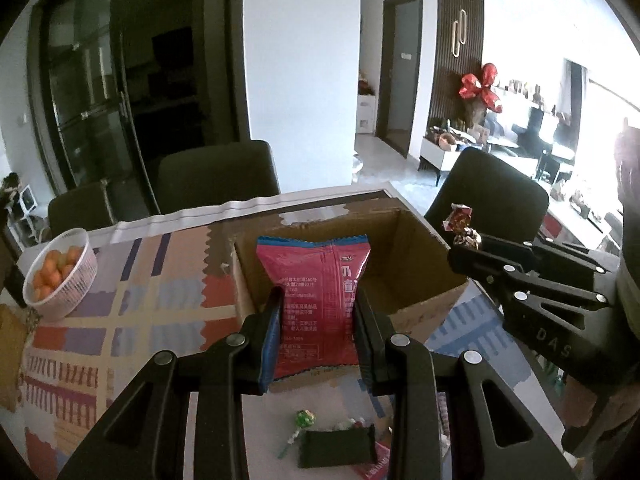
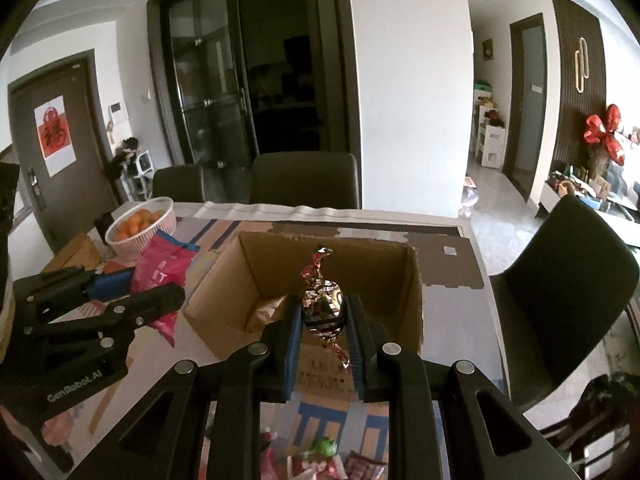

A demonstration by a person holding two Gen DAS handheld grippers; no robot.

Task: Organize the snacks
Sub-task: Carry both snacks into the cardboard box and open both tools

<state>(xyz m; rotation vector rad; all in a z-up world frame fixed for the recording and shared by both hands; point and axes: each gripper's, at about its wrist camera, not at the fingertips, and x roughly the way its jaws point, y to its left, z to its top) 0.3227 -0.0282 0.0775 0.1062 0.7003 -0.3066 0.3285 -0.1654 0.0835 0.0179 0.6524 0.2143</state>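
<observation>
Clamping a pink snack bag [image 1: 316,300], the left tool [image 1: 316,312] hovers before the box [image 1: 420,240]; right tool [image 2: 323,320] pinches a foil candy [image 2: 322,304], seemingly above it.

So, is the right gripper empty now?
No, the right gripper is closed on a foil-wrapped candy above the cardboard box.

Foil candy [image 2: 322,306] in right tool [image 2: 323,344], seemingly above box [image 2: 414,312]

basket [image 1: 60,272] left of box [image 1: 420,292] (on table [image 1: 160,280])
</observation>
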